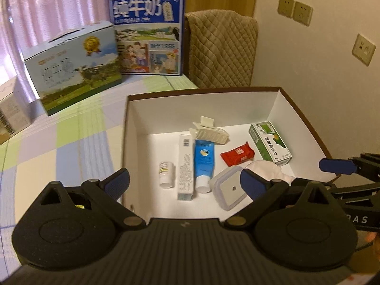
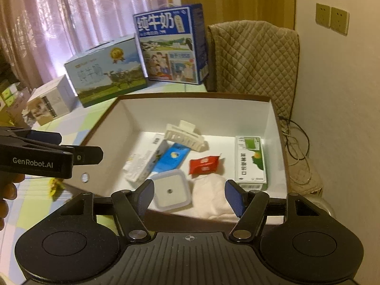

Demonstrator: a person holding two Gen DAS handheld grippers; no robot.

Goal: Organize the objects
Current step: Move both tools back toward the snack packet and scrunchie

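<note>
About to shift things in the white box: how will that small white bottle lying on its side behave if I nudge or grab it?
The small white bottle lies on its side, so a nudge would probably roll it toward the long white carton beside it. It looks like smooth plastic, likely light and somewhat slippery. Round and small, it may squirt out unless the left hand-held gripper pinches it squarely.

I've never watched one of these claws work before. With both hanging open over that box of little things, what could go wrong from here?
Things lie crowded: the blue tube sits right against the long white carton, so a grab at one might drag both. The white hair clip rests partly on them and could tip off. The left gripper and right gripper, both open, hang close together and might bump.
</note>
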